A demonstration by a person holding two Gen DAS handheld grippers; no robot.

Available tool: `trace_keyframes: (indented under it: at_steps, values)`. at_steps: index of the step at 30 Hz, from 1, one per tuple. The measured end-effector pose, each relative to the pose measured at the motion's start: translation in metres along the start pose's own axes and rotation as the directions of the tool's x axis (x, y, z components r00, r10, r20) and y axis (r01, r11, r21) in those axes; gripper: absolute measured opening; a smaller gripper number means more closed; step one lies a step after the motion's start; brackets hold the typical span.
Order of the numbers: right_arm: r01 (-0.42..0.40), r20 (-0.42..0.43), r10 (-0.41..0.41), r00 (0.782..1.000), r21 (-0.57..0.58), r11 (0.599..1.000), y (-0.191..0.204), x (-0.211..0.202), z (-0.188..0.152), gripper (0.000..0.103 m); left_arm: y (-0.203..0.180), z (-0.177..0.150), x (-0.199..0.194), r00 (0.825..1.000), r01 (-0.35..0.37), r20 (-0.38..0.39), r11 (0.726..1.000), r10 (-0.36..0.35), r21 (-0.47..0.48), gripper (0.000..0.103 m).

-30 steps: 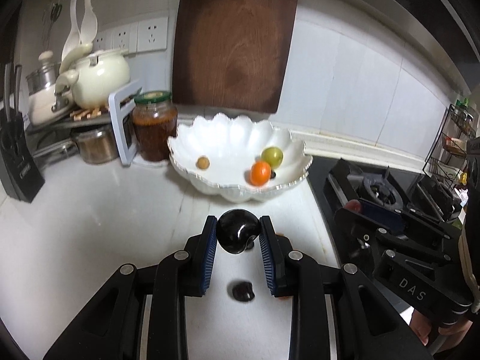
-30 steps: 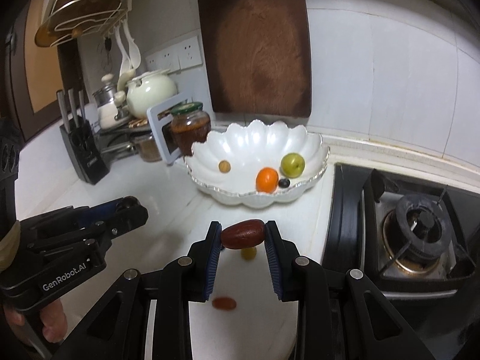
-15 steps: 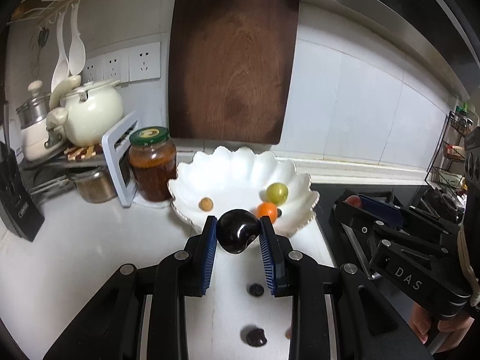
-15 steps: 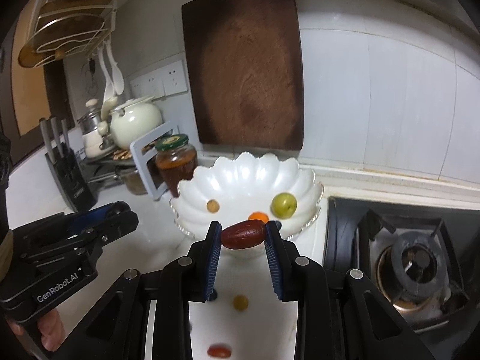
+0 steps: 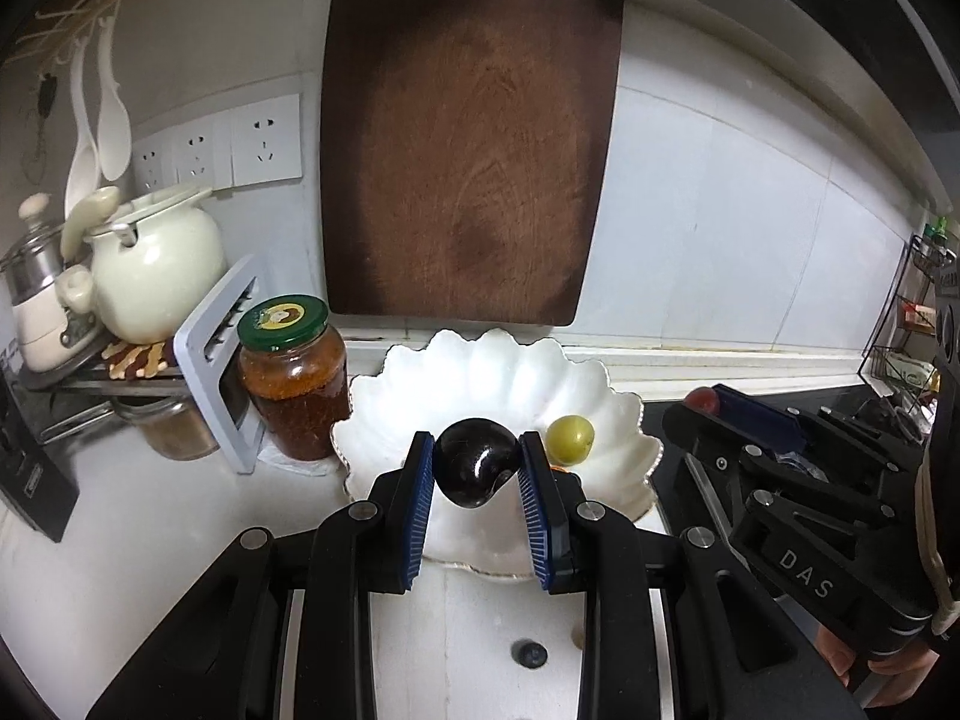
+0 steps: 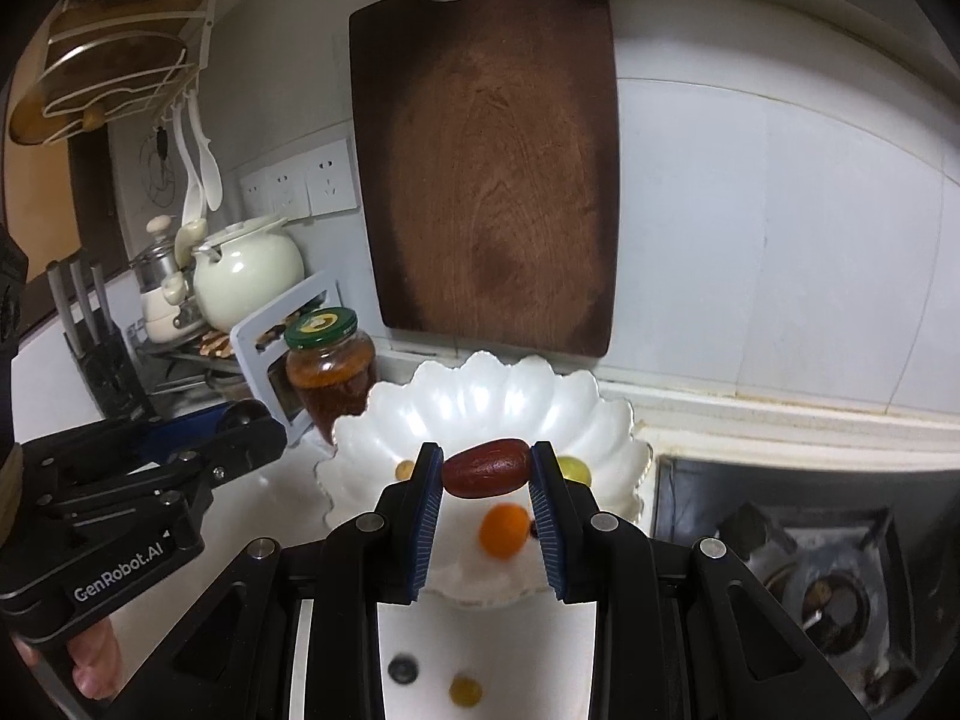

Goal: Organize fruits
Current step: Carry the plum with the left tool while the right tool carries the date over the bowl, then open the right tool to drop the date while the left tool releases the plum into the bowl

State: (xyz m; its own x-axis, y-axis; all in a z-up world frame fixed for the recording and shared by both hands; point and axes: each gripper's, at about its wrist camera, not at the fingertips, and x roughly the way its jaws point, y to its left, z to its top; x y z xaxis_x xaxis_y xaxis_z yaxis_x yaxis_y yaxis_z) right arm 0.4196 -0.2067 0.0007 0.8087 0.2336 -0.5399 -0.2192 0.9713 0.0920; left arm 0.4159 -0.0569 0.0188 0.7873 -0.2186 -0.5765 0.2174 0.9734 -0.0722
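Observation:
My left gripper (image 5: pixel 477 468) is shut on a glossy dark purple plum (image 5: pixel 476 468), held above the near side of the white scalloped bowl (image 5: pixel 624 420). My right gripper (image 6: pixel 486 471) is shut on a reddish-brown oblong date (image 6: pixel 486 468), also over the bowl (image 6: pixel 606 420). In the bowl lie a green fruit (image 5: pixel 570 433), an orange fruit (image 6: pixel 504 531) and a small yellow-brown fruit (image 6: pixel 403 469). On the counter below, a dark berry (image 6: pixel 402 671) and a small yellow fruit (image 6: pixel 465 691) lie loose. The right gripper (image 5: pixel 702 401) shows at the right of the left wrist view.
A green-lidded jar (image 5: pixel 294 378) stands left of the bowl, beside a white rack (image 5: pixel 216 360) and a cream kettle (image 5: pixel 153 264). A brown cutting board (image 5: pixel 468 144) leans on the wall. A gas stove (image 6: pixel 804 570) lies right; a knife block (image 6: pixel 99 354) left.
Both grippers have risen and moved forward toward the bowl, each keeping its fruit. The bowl now sits right under the fingertips, and the loose fruits on the counter have slid down the views.

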Motion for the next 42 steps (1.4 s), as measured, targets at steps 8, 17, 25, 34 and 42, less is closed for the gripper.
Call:
trace_keyframes:
  at_steps: [8, 17, 25, 34, 42]
  values:
    - [0.011, -0.046, -0.011, 0.999, 0.005, 1.0, -0.006, 0.038, 0.022, 0.031, 0.011, 0.024, 0.034, 0.999, 0.005, -0.038, 1.0, -0.005, -0.005, 0.028]
    - [0.01, -0.139, -0.006, 0.99, 0.027, 1.0, -0.016, 0.088, 0.038, 0.031, 0.018, 0.042, 0.083, 0.995, -0.003, -0.1, 1.0, 0.002, -0.004, 0.028]
    - [0.017, -0.226, -0.006, 0.974, 0.046, 0.999, -0.03, 0.133, 0.043, 0.031, 0.021, 0.055, 0.127, 0.987, -0.01, -0.162, 1.0, 0.01, 0.0, 0.028]
    - [0.027, -0.291, -0.015, 0.956, 0.037, 0.999, -0.036, 0.169, 0.034, 0.031, 0.026, 0.053, 0.184, 0.961, -0.017, -0.277, 1.0, 0.013, -0.009, 0.028]
    - [0.023, -0.336, -0.012, 0.942, 0.029, 0.999, -0.037, 0.191, 0.027, 0.031, 0.03, 0.046, 0.209, 0.941, -0.031, -0.337, 0.999, 0.022, -0.022, 0.029]
